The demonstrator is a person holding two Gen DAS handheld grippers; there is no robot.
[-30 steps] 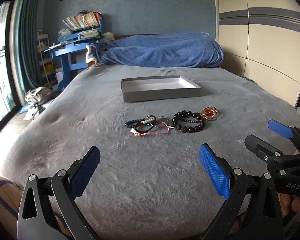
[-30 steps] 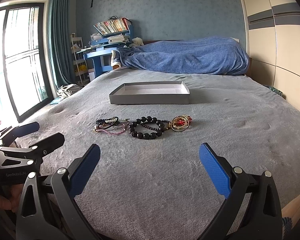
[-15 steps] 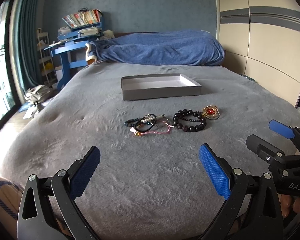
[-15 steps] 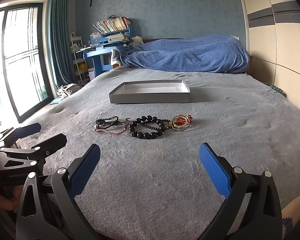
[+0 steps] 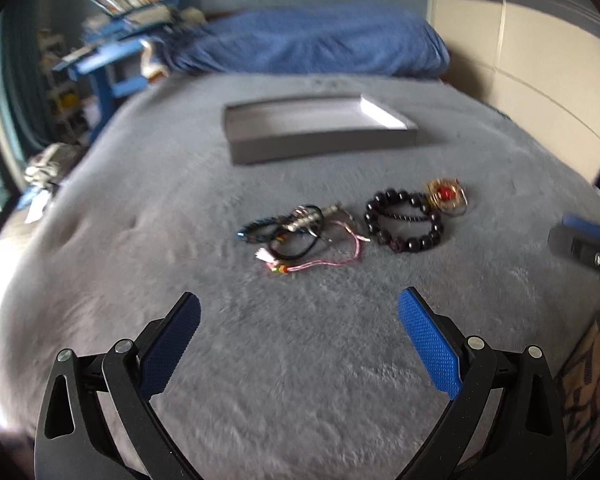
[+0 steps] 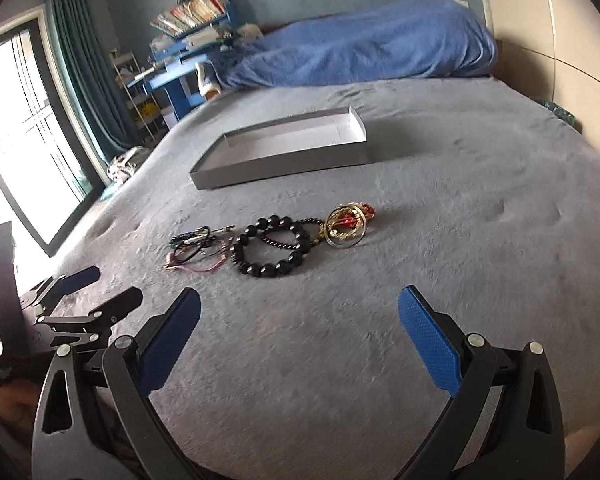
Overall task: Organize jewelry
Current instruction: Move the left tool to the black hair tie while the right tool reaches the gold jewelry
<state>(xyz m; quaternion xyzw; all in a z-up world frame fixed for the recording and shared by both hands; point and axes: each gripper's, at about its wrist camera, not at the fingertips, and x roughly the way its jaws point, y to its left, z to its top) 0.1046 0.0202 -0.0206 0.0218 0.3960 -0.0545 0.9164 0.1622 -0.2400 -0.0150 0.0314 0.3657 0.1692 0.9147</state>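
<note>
Grey tray [image 6: 284, 162] beyond jewelry pile [image 6: 268, 244], bedspread [image 6: 460, 240] around

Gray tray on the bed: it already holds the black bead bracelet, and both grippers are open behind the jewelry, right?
Not quite. The gray tray is empty; the black bead bracelet lies on the blanket in front of it, as the right wrist view shows. Both the left gripper and right gripper are open.

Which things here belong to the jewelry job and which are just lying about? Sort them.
For the job:
black bead bracelet
gold and red pendant
tangle of cord bracelets
grey tray
left hand-held gripper, open
right hand-held gripper, open

Lying about:
blue blanket
blue desk
stacked books
</note>
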